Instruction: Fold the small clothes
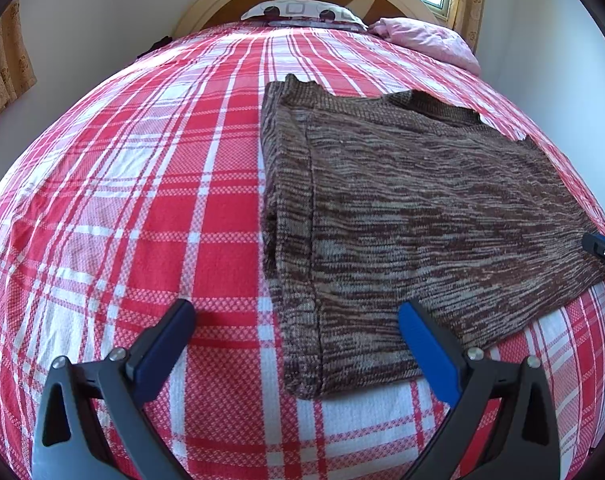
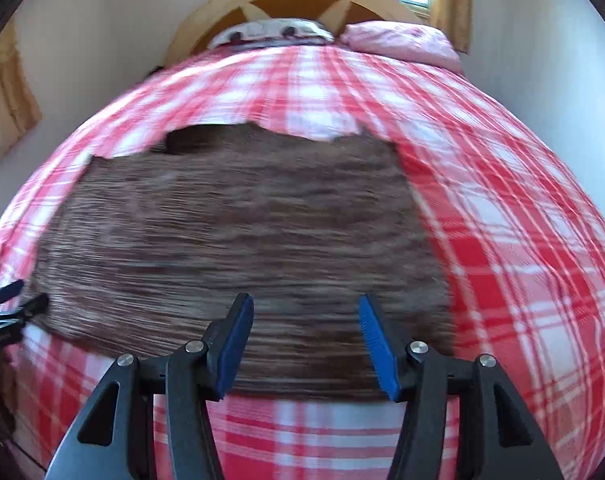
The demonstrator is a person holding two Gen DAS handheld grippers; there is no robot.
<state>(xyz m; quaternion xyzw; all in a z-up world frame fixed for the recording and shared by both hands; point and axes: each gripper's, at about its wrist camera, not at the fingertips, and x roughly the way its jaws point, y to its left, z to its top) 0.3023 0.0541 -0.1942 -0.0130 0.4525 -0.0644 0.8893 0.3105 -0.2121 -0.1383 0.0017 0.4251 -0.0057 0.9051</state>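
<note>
- Left claw [image 1: 296,328]: jaws wide apart, empty, over the sweater's near left corner.
- Right claw [image 2: 306,320]: jaws apart, nothing between them, above the near hem.
- Sweater [image 1: 402,216] lies flat on the bed [image 1: 142,200], one side panel already folded in at 9 o'clock.
- Next fold: grip both near hem corners evenly, carry toward 12 o'clock, align edges.
- Count: two claws, one sweater, two pillows.
</note>
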